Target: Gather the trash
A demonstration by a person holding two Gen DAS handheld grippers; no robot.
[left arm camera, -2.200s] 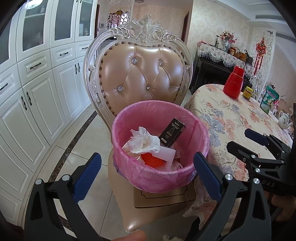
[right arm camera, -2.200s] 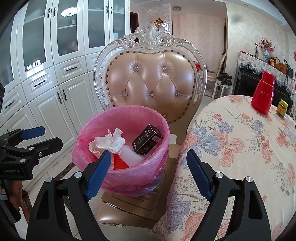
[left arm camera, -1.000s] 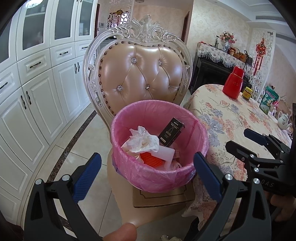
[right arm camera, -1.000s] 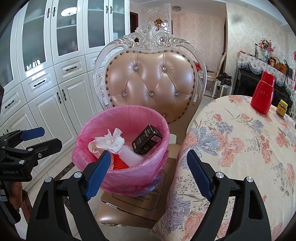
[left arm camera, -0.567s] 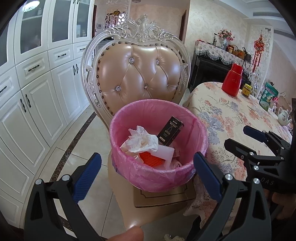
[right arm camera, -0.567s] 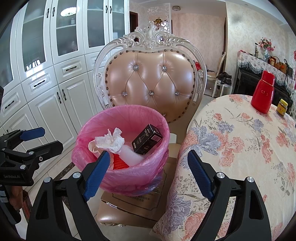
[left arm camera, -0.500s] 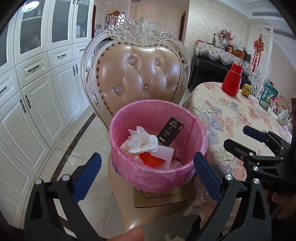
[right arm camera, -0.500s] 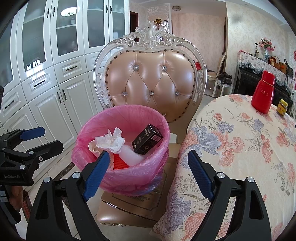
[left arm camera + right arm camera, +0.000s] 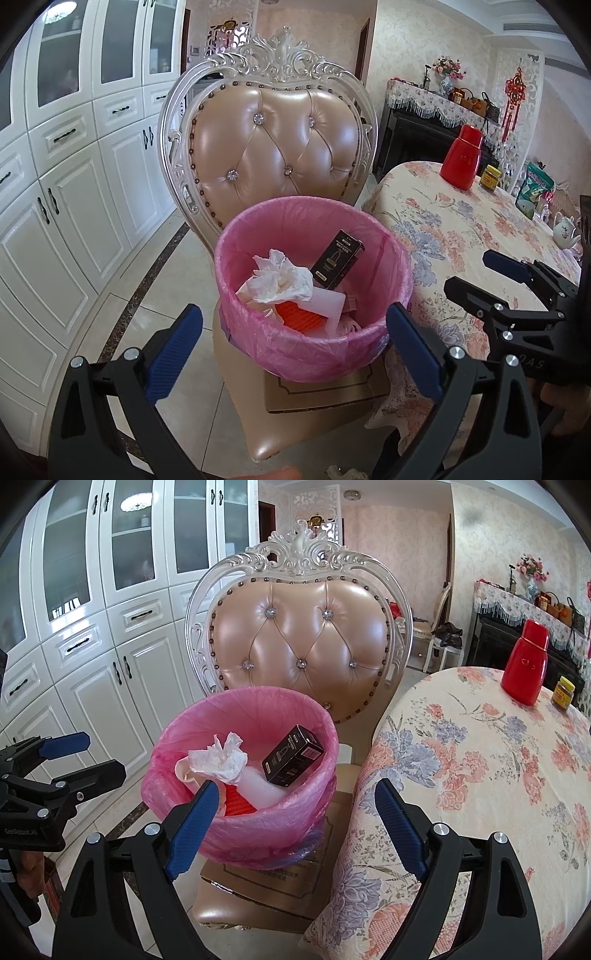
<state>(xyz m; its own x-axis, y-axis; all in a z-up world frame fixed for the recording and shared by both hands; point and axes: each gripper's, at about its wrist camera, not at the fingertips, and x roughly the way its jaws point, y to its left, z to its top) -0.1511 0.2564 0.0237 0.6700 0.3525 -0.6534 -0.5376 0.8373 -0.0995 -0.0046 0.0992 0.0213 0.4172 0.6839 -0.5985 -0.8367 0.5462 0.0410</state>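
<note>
Your left gripper (image 9: pixel 291 339) is at the bottom of the left wrist view, its blue pads (image 9: pixel 173 347) spread wide, and it holds nothing. Your right gripper (image 9: pixel 291 823) is in the same state at the bottom of its own view, wide apart and empty.

Between the fingers, in the centre of both views, stands the bin (image 9: pixel 258 347) with a pink liner, on flat cardboard (image 9: pixel 321 395) on the seat of a chair (image 9: pixel 277 147). Inside the bin you see a crumpled tissue (image 9: pixel 280 277) at the left, a black box (image 9: pixel 336 264) leaning against the right wall, and something orange (image 9: pixel 295 314) under them.

The table (image 9: pixel 480 775) with a flower cloth fills the right side. On it, at the upper right, stand a red flask (image 9: pixel 524 664) and, just beside it, a small jar (image 9: pixel 563 692).
</note>
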